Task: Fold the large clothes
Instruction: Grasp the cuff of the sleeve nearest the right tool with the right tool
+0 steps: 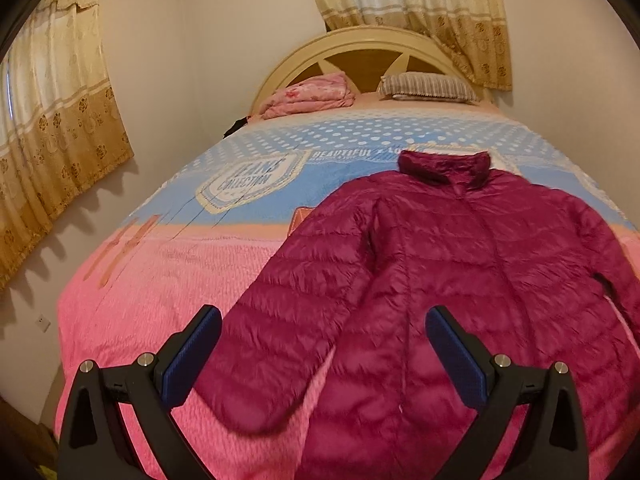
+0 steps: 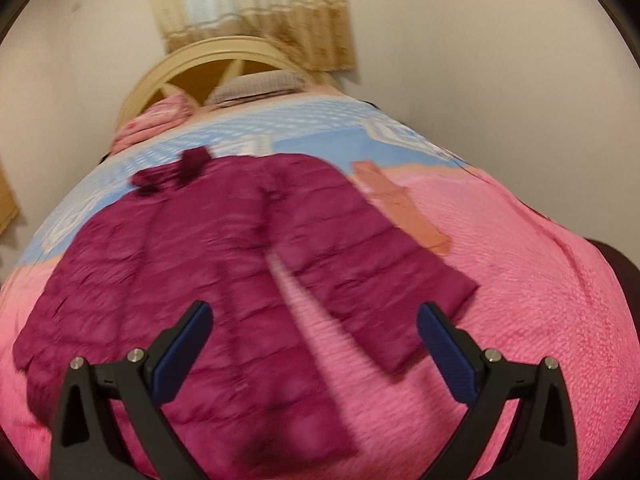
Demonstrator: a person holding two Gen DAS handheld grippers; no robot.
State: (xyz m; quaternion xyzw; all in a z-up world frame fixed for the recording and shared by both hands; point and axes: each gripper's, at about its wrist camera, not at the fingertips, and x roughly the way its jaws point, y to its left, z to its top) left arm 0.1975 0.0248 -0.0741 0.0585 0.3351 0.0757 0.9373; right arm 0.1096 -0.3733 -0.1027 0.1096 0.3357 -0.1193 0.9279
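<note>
At the far left of the left wrist view a gold patterned curtain (image 1: 60, 128) is seen on the wall, and beside it the bed (image 1: 132, 304) with its pink and blue cover, on which the magenta quilted jacket (image 1: 460, 280) is laid flat, toward the foot end and right of the bed's middle line. The left gripper (image 1: 322, 344) is held above the jacket's near part, its jaws wide apart and nothing between them; the left sleeve (image 1: 264, 344) is seen lying below, angled outward from the body, its cuff nearest the camera. Further right, the collar (image 1: 444, 166) is pointed toward the headboard (image 1: 352, 46), where a folded pink blanket (image 1: 308, 94) and a striped pillow (image 1: 428, 86) are kept, and the hem is turned toward the foot, so the jacket's long axis is judged to run along the length of the bed. In the blurred right wrist view the right gripper (image 2: 314, 340) is likewise held above the garment with its jaws apart and empty, and the right sleeve (image 2: 380, 280) is seen splayed outward to the right over the pink cover. No fold can be made out: both sleeves are still spread and the body lies full length, front side up so far as can be told. The task is therefore judged to be at its start, with the spreading done and the sleeve folds and the body folds all left to do.
</note>
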